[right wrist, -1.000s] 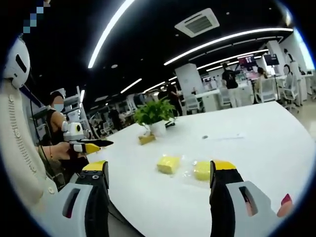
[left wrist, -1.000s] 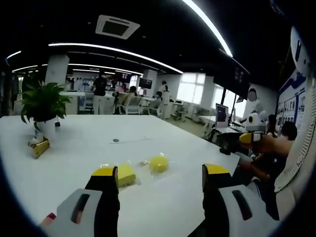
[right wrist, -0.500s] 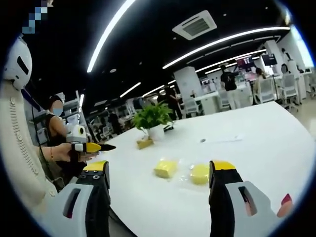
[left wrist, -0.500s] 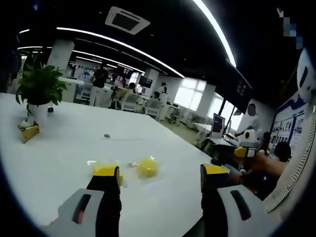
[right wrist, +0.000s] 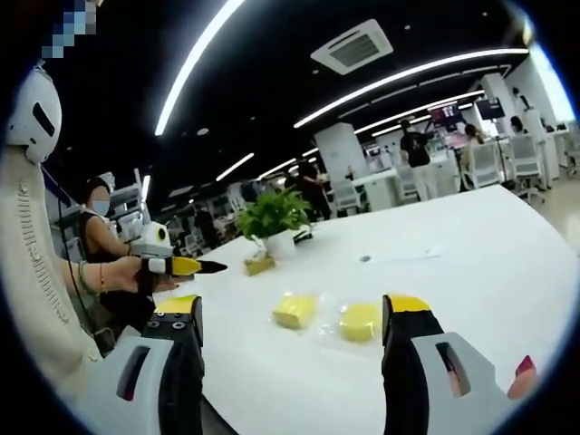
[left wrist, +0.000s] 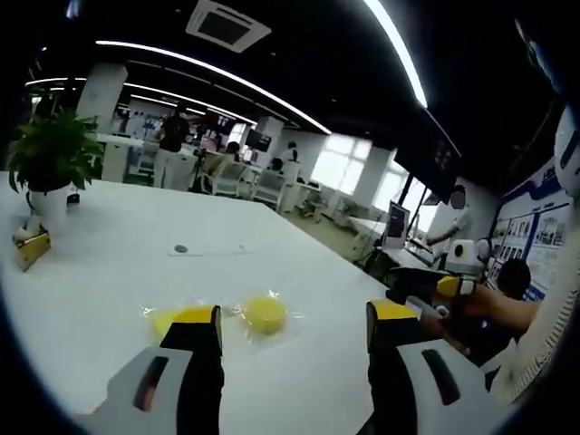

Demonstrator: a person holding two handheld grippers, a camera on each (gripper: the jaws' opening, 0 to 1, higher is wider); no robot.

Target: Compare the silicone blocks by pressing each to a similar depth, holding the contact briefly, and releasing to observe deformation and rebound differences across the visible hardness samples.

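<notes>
- Left gripper view: the left gripper (left wrist: 292,331) hangs above the white table (left wrist: 109,272) with its jaws spread wide and nothing between them.
- The round yellow silicone block (left wrist: 265,314) lies on the table in its clear wrap, between the two jaws as seen from here but farther off, untouched.
- The square yellow silicone block (left wrist: 168,321) lies just beside it, partly hidden behind the left jaw tip.
- A potted plant (left wrist: 45,168) stands far off at the table's edge.
- Right gripper view: the right gripper (right wrist: 290,326) is likewise spread apart and empty, above the near edge of the table (right wrist: 471,263).
- Both blocks sit between its jaws in the picture, the square one (right wrist: 294,310) next to the round one (right wrist: 360,321), a small gap between them.
- The left gripper (right wrist: 186,265) shows at the side, held in a person's hand (right wrist: 122,276); I cannot tell from here how its jaws stand.
</notes>
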